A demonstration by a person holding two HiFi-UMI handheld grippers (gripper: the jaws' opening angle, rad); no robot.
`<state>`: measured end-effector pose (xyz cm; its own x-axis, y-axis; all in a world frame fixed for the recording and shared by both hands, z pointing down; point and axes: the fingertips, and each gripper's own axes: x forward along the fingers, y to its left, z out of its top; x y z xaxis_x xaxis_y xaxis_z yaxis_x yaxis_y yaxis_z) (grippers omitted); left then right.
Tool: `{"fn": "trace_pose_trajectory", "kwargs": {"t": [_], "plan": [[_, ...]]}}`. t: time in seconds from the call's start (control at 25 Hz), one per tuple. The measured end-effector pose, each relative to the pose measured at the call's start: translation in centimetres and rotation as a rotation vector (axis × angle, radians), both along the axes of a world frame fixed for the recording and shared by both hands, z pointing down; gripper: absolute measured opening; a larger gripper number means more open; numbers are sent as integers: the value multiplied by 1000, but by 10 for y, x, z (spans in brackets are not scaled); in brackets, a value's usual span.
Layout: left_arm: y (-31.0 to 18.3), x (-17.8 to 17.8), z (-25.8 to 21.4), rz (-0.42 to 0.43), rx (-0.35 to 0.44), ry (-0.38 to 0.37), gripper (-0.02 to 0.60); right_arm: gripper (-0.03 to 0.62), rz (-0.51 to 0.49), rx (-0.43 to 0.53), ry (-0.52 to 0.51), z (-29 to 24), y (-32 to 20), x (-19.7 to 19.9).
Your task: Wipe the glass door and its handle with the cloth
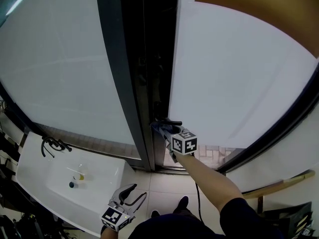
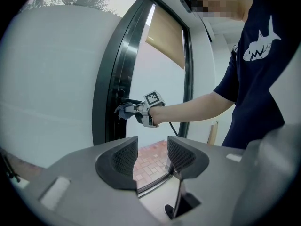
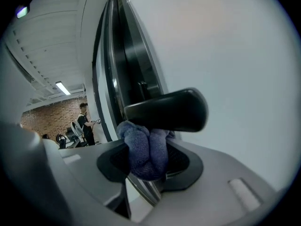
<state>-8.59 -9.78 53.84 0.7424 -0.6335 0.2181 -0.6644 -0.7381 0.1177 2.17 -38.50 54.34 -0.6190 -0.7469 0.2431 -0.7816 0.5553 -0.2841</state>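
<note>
Your right tongs (image 3: 148, 160) are clamped on the bunched blue cloth (image 3: 142, 147), which meets the underside of the black lever handle (image 3: 167, 110); the handle's long axis runs crosswise, away from the dark frame (image 3: 117, 65). The glass door (image 3: 225, 55) offers free room to the right; your left tongs (image 2: 150, 157) hang low, parted and empty, the farther of the two.

We wear a dark navy short-sleeved T-shirt (image 2: 258, 93) with a white shark print (image 2: 260, 45) on the chest. The left tongs (image 2: 151, 150) and the right tongs (image 3: 146, 155) have grey bodies. Each has two dark jaws with mesh-textured pads (image 2: 123, 155). Each unit bears a cube (image 1: 184, 143) with black-and-white square markers. A black cable (image 1: 198, 199) runs from the right unit. Our shoes (image 1: 182, 202) are dark.
</note>
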Motion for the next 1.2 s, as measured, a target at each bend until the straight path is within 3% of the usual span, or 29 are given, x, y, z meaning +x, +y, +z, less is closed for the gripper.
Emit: {"fn": "trace_pose_trajectory", "kwargs": {"t": [0.16, 0.44, 0.68, 0.76, 0.88, 1.04, 1.2], "plan": [[2, -3, 3, -18, -11, -1, 193, 151, 31, -17, 34, 3, -14, -11], [1, -5, 5, -32, -17, 0, 193, 149, -15, 7, 223, 11, -14, -14], [2, 1, 6, -11, -1, -5, 193, 149, 16, -89, 263, 35, -8, 8], [3, 1, 6, -9, -3, -6, 193, 149, 35, -138, 248, 51, -3, 21], [2, 0, 2, -8, -12, -2, 194, 149, 38, -111, 155, 45, 6, 27], [1, 0, 2, 0, -14, -10, 194, 149, 3, -47, 71, 11, 4, 5], [0, 3, 5, 9, -5, -23, 193, 149, 8, -99, 61, 8, -9, -14]]}}
